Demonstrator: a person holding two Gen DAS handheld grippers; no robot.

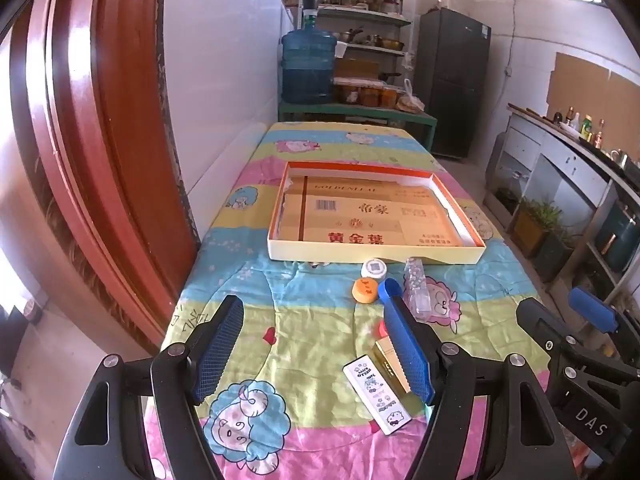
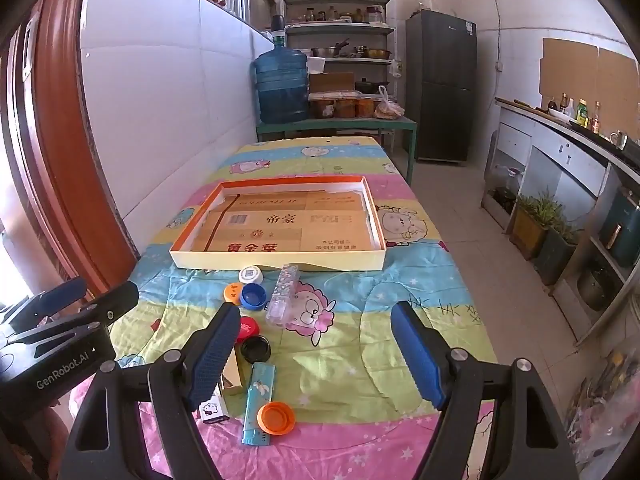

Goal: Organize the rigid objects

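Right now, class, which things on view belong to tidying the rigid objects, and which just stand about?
Belong:
shallow box
bottle caps
clear bottle
blue lighter
white lighter
gold box

Stand about:
water jug
fridge
shelves

A home kitchen: fridge (image 2: pixel 440 88), pot-laden shelves (image 2: pixel 340 28), water jug (image 2: pixel 282 84), counter (image 2: pixel 560 128) with bottles.

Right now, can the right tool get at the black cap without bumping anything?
Probably not cleanly. The right tool is open, but the black cap sits beside its left finger, with the red cap and gold box crowding it.
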